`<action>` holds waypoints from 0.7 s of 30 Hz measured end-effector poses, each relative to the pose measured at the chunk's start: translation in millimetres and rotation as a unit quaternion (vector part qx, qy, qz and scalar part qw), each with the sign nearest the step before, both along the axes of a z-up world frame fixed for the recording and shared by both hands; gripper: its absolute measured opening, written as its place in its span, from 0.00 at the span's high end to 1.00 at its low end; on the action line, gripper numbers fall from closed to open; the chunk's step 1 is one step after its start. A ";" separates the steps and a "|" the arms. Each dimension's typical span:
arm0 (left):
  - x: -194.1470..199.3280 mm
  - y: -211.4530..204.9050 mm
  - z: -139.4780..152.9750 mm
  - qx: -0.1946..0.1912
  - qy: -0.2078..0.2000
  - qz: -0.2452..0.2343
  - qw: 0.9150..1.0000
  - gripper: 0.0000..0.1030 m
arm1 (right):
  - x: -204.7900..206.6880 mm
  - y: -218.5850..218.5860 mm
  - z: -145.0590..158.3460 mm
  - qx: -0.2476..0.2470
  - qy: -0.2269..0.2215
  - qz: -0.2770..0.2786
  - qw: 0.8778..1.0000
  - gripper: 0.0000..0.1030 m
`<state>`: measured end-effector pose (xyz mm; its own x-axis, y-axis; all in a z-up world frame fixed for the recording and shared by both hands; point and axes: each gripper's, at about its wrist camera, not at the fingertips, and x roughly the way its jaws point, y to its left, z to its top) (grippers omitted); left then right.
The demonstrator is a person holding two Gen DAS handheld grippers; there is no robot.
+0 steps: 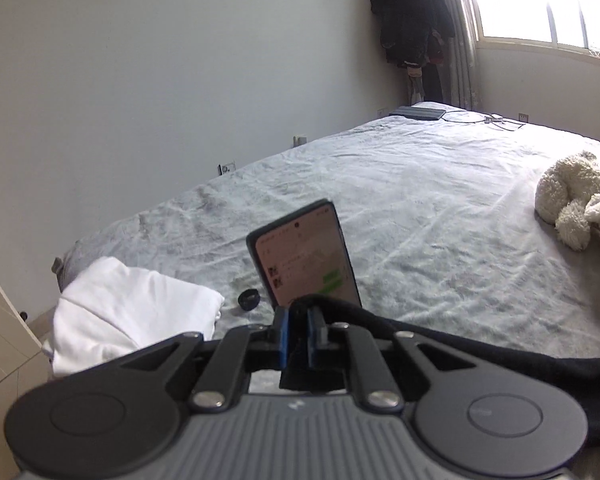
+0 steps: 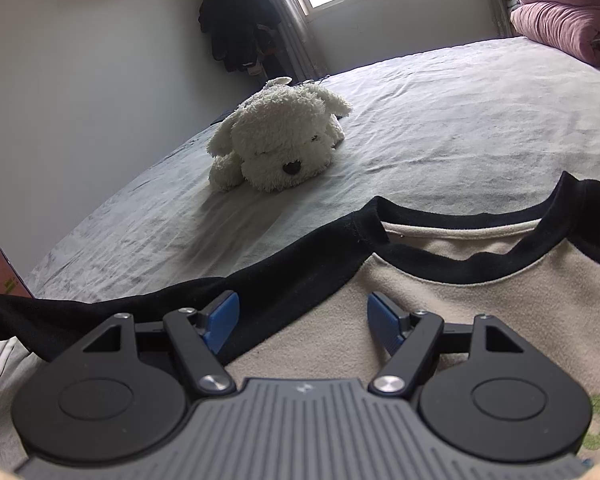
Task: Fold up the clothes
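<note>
A beige sweatshirt (image 2: 480, 312) with black sleeves and black collar lies on the grey bed (image 2: 460, 128). My right gripper (image 2: 302, 316) is open just above its chest, near the left shoulder seam. My left gripper (image 1: 299, 334) is shut on the black sleeve (image 1: 480, 356), which runs off to the right. The same sleeve (image 2: 180, 300) stretches left in the right wrist view. A folded white garment (image 1: 132, 312) lies at the bed's near left corner.
A phone (image 1: 306, 256) stands propped with its screen lit just beyond my left gripper, a small black round object (image 1: 249, 300) beside it. A white plush dog (image 2: 278, 136) lies mid-bed. A pink quilt (image 2: 568, 8) sits far right. Dark clothes (image 1: 412, 16) hang by the window.
</note>
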<state>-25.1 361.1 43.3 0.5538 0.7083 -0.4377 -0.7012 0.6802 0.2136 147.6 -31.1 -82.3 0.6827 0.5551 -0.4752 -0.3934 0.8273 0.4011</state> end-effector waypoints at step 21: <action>-41.7 32.6 -72.5 -0.058 0.127 0.069 0.988 0.86 | 0.2 2.0 -0.5 -0.009 -0.001 0.003 1.000 0.28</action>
<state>-66.8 393.6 -29.2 0.3175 0.7068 -0.6322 -0.7228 0.6120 0.3211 147.8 -29.1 -82.8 0.6803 0.5515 -0.4827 -0.4002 0.8313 0.3857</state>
